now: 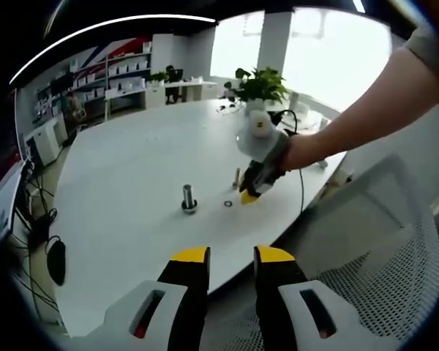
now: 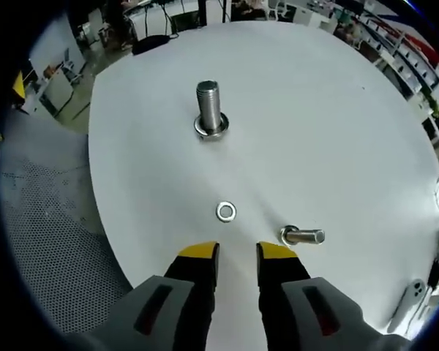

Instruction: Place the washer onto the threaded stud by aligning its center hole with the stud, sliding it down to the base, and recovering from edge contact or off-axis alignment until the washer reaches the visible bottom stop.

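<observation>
Right gripper (image 2: 238,252), slightly parted and empty, sits just behind the flat-lying washer (image 2: 226,212).

No legible text, label, brand, number or sign is showing in either view — nothing is reading clearly. The shelving along the far wall (image 1: 124,69) is carrying items too small and blurred to make out.

washer (image 2: 226,212) on table (image 2: 336,131), between stud (image 2: 209,110), bolt (image 2: 302,236)

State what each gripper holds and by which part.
Nothing is held. The right gripper is open just short of the washer lying flat on the table; the left gripper is open and empty.
</observation>
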`<action>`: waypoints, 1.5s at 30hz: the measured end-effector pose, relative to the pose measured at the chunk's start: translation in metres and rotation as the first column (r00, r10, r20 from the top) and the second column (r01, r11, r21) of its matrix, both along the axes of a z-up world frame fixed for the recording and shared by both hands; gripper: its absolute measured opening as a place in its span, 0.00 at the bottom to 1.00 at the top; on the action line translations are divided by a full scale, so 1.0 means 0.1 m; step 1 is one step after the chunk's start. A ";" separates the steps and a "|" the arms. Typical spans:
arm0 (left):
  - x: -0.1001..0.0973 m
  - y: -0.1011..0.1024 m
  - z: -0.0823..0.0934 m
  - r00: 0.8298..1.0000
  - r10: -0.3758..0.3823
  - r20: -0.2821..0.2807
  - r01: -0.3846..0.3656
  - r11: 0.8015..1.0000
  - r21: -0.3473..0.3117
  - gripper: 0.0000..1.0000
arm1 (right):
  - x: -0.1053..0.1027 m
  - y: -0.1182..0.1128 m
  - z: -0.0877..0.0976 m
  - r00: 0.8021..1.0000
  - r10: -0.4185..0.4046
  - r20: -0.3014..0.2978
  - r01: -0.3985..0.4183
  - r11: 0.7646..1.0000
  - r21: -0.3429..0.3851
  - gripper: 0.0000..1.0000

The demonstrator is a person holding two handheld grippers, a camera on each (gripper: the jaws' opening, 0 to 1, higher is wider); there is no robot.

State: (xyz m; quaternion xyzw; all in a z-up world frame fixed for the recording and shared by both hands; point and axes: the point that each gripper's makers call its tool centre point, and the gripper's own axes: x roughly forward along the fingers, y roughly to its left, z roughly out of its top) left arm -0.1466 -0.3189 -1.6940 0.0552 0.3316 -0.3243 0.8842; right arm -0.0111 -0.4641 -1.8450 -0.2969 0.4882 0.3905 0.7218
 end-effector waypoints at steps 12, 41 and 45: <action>0.01 0.00 0.00 1.000 0.004 0.001 -0.004 1.000 -0.001 0.22 | 0.05 0.18 -0.07 1.000 0.025 -0.016 -0.025 1.000 0.006 0.25; 0.02 0.00 0.02 1.000 0.004 0.013 -0.004 1.000 -0.008 0.21 | 0.10 0.25 -0.11 0.977 0.174 -0.125 -0.193 0.966 -0.170 0.16; 0.03 0.00 0.03 1.000 0.007 0.019 -0.007 1.000 -0.011 0.21 | 0.10 0.26 -0.11 0.975 0.163 -0.149 -0.194 0.956 -0.222 0.16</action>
